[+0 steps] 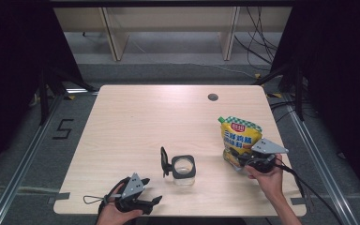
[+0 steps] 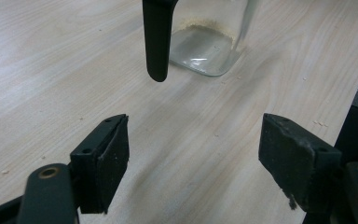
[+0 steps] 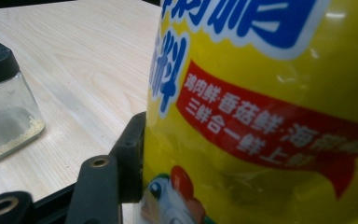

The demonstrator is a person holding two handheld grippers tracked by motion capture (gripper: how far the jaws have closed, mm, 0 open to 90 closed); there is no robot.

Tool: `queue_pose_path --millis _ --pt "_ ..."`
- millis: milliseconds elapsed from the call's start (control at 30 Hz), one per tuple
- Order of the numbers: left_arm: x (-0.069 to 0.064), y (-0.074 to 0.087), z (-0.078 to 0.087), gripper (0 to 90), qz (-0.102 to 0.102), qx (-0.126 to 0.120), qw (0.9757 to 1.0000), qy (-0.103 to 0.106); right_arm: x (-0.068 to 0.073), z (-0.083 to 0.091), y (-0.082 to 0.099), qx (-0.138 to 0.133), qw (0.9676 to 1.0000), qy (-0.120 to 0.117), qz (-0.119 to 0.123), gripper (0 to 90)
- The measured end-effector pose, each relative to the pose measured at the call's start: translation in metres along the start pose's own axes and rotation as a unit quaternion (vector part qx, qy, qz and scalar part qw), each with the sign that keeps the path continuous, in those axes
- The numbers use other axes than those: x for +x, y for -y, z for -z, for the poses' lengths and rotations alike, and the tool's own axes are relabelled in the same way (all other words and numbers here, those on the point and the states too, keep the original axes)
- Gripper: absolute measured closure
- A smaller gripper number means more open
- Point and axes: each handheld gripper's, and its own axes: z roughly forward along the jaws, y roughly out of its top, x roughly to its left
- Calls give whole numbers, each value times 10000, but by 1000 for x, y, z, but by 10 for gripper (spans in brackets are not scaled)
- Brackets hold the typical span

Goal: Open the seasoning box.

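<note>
Left gripper (image 1: pixel 145 202), near edge, jaws wide and empty; right gripper (image 1: pixel 243 161) clamps the yellow bag (image 1: pixel 239 136) beside the jar (image 1: pixel 183 169).

Yellow pouch, clear jar, pale wood

The pouch (image 1: pixel 239 138) is yellow with blue lettering, a red banner and a green-checked top; the jar (image 1: pixel 183 169) is clear glass with a black lid; the surface (image 1: pixel 136 122) is light woodgrain.

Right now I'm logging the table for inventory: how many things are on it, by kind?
Yellow seasoning pouch: 1
Glass jar with black flip lid: 1
Total: 2
</note>
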Motion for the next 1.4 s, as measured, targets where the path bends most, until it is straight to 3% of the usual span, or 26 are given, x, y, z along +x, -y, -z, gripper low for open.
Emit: queue_pose_path --millis 100,133,200,233,267,300,400,433,467,667,700,733,767,867,1033,1067,1233,1300,1400 --pt "1 0 1 240 -67 33 10000 -27 -1 2 -2 30 10000 -15 1 466" --pt "3 0 1 239 -161 -44 9999 -27 -2 3 -3 23 9998 35 179 467" --pt "3 0 2 240 -85 -15 10000 -35 1 5 -4 117 9999 77 94 468" --pt "4 -1 3 240 -82 24 10000 -45 -1 4 -6 38 9990 140 414 469" --pt "5 -1 3 240 -124 -6 9999 -82 1 6 -7 74 9986 173 484 469" --pt "2 -1 3 239 101 -112 9999 -41 6 9 -11 56 9982 146 581 469" --pt "3 -1 3 239 60 -110 9999 -70 10 14 -15 -35 9976 162 665 470" --pt "5 -1 4 239 -56 -70 9999 -84 10 14 -15 -35 9976 162 665 470" --pt "5 -1 5 239 -39 1 9999 -119 11 16 -16 -85 9972 164 728 470" --pt "4 -1 5 236 134 -159 9997 -112 19 28 -18 -98 9959 146 891 470" --pt "6 -1 6 232 4 -117 9999 -116 21 32 -18 -88 9960 142 878 470" --pt "5 -1 6 232 80 -105 9998 -155 21 32 -18 -88 9960 142 878 470" --pt "6 -2 6 230 19 -125 9998 -151 20 34 -17 -133 9952 189 955 470" --pt "5 -1 5 230 152 -196 9996 -133 21 41 -16 -138 9949 189 981 471" --pt "7 -1 6 229 68 -189 9997 -160 26 47 -16 -64 9934 239 1117 471" --pt "8 -2 7 230 -86 -137 9997 -167 28 50 -16 -40 9933 195 1134 471" --pt "7 -2 7 230 -45 -162 9997 -187 33 56 -15 -130 9918 225 1253 471" --pt "9 -2 7 231 -118 -113 9997 -194 35 60 -15 -107 9914 215 1283 471" --pt "8 -2 8 231 -92 -110 9997 -199 41 62 -16 -99 9887 203 1483 471"
